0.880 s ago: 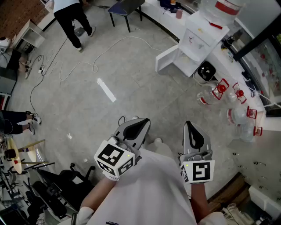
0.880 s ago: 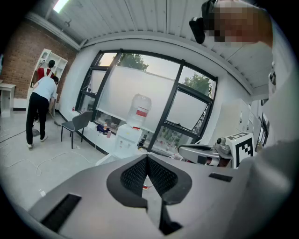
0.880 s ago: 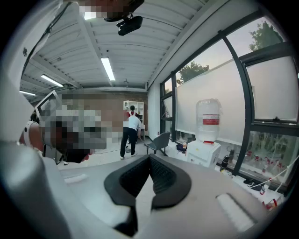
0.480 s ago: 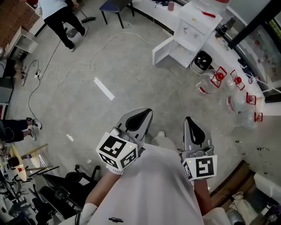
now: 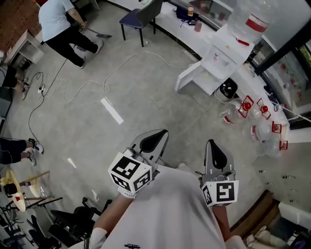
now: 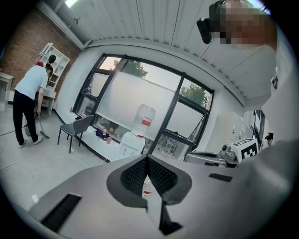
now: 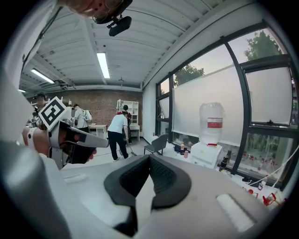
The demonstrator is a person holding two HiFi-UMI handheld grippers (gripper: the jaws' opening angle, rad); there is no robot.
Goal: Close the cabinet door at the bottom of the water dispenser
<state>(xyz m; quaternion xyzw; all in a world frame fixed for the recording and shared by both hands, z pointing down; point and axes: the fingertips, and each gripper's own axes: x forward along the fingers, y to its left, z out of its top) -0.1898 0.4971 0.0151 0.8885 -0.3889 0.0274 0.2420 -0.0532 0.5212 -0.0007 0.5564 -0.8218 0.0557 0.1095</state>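
Observation:
A white water dispenser [image 5: 228,53] with a big bottle on top [image 5: 252,17] stands at the far right by the window ledge. Its bottom cabinet door [image 5: 187,77] hangs swung open toward the left. The dispenser also shows in the left gripper view [image 6: 131,142] and the right gripper view [image 7: 206,153], several steps away. My left gripper [image 5: 158,134] and my right gripper [image 5: 210,143] are held side by side in front of my chest, both shut with nothing between the jaws, far from the door.
A small black bin [image 5: 228,79] and several clear water jugs with red handles [image 5: 243,104] lie right of the dispenser. A dark chair [image 5: 141,14], a white cable [image 5: 116,63] on the floor and a person sweeping [image 5: 60,29] are at the back left.
The head view has shifted, so the dispenser sits slightly lower and further right in it. Both grippers stay shut and level in front of me.

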